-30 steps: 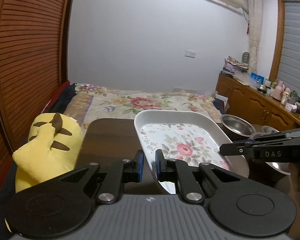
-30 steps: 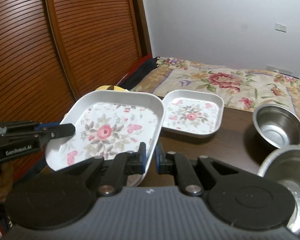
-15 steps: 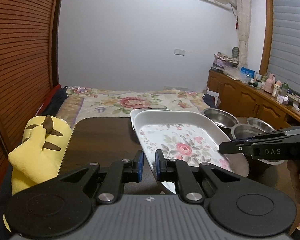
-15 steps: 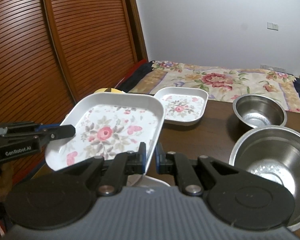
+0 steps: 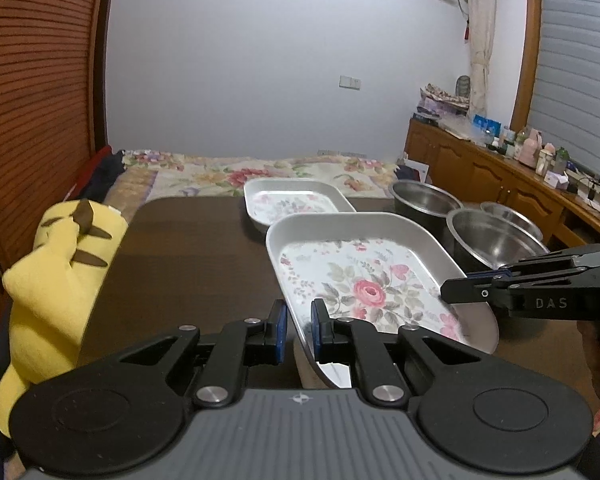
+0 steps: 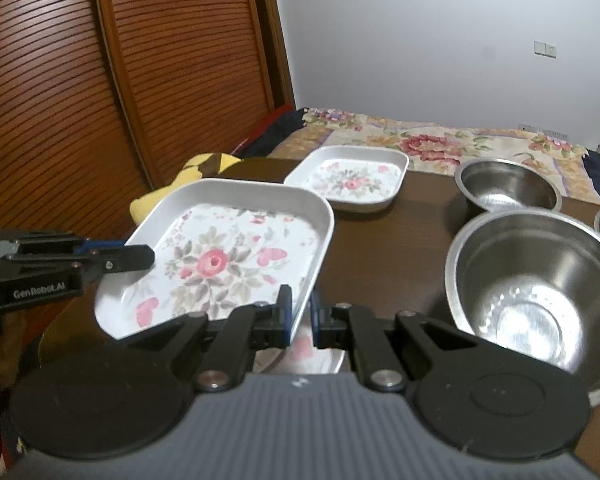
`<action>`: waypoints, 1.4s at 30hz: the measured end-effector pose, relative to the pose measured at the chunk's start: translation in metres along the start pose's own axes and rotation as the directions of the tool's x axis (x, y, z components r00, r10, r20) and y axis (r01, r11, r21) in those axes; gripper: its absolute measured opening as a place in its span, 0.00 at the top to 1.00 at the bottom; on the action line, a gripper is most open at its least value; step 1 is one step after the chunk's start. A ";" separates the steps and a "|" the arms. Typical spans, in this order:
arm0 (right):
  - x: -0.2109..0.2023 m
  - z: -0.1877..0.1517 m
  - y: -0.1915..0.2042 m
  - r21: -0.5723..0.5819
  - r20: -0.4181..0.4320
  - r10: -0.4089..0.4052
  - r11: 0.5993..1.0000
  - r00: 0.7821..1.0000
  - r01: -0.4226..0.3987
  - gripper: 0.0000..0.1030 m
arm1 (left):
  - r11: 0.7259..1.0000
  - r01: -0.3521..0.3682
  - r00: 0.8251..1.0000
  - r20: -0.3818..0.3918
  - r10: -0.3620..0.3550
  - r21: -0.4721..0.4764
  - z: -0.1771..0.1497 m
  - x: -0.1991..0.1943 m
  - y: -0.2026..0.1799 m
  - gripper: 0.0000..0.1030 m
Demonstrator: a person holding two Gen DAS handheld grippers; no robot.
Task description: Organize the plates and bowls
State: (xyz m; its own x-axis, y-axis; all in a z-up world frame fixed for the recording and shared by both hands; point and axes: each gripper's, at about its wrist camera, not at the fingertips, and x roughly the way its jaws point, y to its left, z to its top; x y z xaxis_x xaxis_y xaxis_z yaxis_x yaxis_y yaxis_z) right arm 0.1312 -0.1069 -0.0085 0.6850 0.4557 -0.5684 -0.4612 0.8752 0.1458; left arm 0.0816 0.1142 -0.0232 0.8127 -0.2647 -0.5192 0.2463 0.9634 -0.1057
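A large square floral plate (image 5: 364, 276), white-rimmed with a pink rose at its centre, is being held tilted above the dark table, clear of the surface, gripped at its left and right edges. A smaller floral plate (image 6: 352, 180) of the same pattern is lying flat on the table just beyond it. To the right, three steel bowls are being left upright: a large bowl (image 6: 540, 280) nearest, a medium bowl (image 6: 508, 190) behind it, and a third bowl (image 5: 512, 216) partly hidden.
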 end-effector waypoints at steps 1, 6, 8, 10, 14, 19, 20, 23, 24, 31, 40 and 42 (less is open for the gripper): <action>-0.001 -0.003 0.000 -0.002 -0.003 -0.002 1.000 1.000 0.002 0.90 | 1.000 0.002 1.000 -0.005 -0.002 0.001 -0.002 0.001 -0.001 0.87; -0.007 -0.012 -0.001 -0.001 -0.008 -0.006 1.000 1.000 0.006 0.90 | 1.000 0.018 1.000 -0.017 -0.018 -0.005 -0.012 -0.002 -0.008 0.87; -0.011 -0.016 -0.002 0.003 -0.010 -0.005 1.000 1.000 0.005 0.90 | 1.000 0.022 0.999 -0.023 -0.022 -0.004 -0.016 -0.003 -0.009 0.87; -0.013 -0.021 -0.002 0.002 -0.013 -0.004 1.000 1.000 0.004 0.89 | 1.000 0.025 0.999 -0.029 -0.025 -0.003 -0.019 -0.003 -0.011 0.87; -0.015 -0.032 -0.002 0.009 -0.026 0.000 1.000 1.000 0.000 0.89 | 1.000 0.027 0.999 -0.040 -0.028 -0.008 -0.024 -0.002 -0.014 0.87; -0.016 -0.037 -0.004 0.023 -0.035 0.005 1.000 0.999 -0.004 0.89 | 1.000 0.027 0.998 -0.055 -0.027 -0.007 -0.028 0.003 -0.015 0.87; -0.016 -0.038 -0.004 0.025 -0.035 0.005 1.000 0.999 -0.004 0.89 | 1.000 0.024 0.998 -0.056 -0.025 -0.004 -0.030 0.003 -0.016 0.87; -0.016 -0.039 -0.004 0.026 -0.036 0.005 1.000 0.999 -0.004 0.89 | 1.000 0.017 0.998 -0.057 -0.017 0.004 -0.029 0.004 -0.016 0.87; -0.016 -0.039 -0.003 0.025 -0.037 0.004 1.000 0.999 -0.003 0.89 | 1.000 0.015 0.998 -0.057 -0.015 0.005 -0.029 0.004 -0.017 0.87; -0.014 -0.044 -0.001 -0.001 -0.040 -0.004 1.000 0.999 0.003 0.88 | 1.000 -0.003 0.998 -0.060 0.005 0.024 -0.032 0.008 -0.018 0.87; -0.011 -0.045 -0.003 0.005 -0.039 0.008 1.000 0.999 -0.008 0.85 | 0.998 -0.041 0.998 -0.048 0.044 0.057 -0.034 0.011 -0.023 0.87; -0.011 -0.045 -0.003 0.006 -0.037 0.009 1.000 0.999 -0.008 0.85 | 0.997 -0.056 0.997 -0.050 0.059 0.062 -0.035 0.011 -0.022 0.87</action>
State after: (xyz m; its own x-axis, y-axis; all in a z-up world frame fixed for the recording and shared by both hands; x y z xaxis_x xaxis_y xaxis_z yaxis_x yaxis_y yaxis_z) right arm 0.0995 -0.1220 -0.0394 0.6599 0.4569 -0.5964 -0.4633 0.8724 0.1557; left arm 0.0667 0.0911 -0.0566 0.7985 -0.2051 -0.5659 0.2329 0.9722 -0.0237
